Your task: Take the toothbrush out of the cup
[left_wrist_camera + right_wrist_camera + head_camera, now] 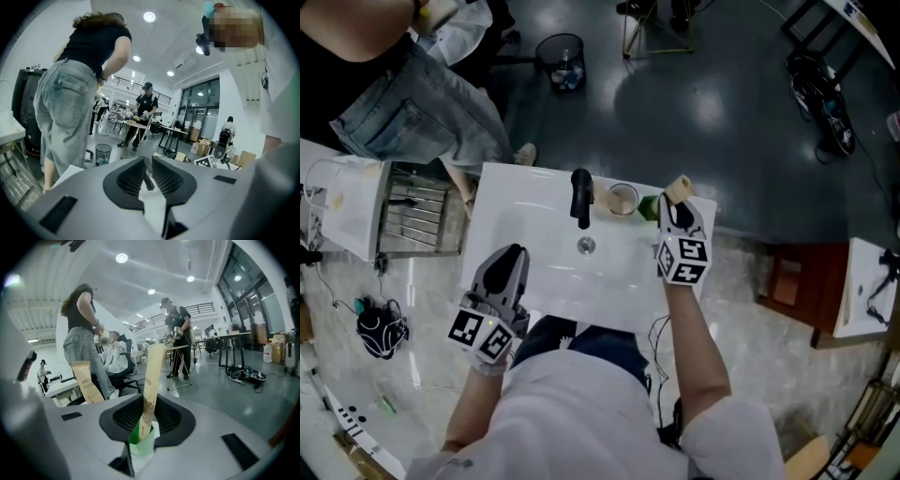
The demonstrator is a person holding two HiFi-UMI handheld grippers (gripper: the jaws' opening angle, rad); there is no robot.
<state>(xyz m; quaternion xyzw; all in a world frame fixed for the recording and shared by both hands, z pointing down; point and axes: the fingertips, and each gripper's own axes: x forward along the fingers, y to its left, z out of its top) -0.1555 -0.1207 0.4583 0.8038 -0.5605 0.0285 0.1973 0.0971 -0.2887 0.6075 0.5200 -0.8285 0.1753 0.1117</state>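
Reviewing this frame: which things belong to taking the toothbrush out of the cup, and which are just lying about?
Part of the job:
- paper-wrapped toothbrush
- green cup it stands in
- right gripper, closed on the toothbrush

Just lying about:
- black tap
- pale cup beside the tap
- second toothbrush pack
- waste bin on the floor

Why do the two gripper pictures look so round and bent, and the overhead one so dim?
Left gripper view: a wide-angle lens bows the room and blackens corners; ceiling lights glare. Right gripper view: same bowing; the toothbrush box between the jaws is sharp. Head view: dark floor, the white sink brightest.
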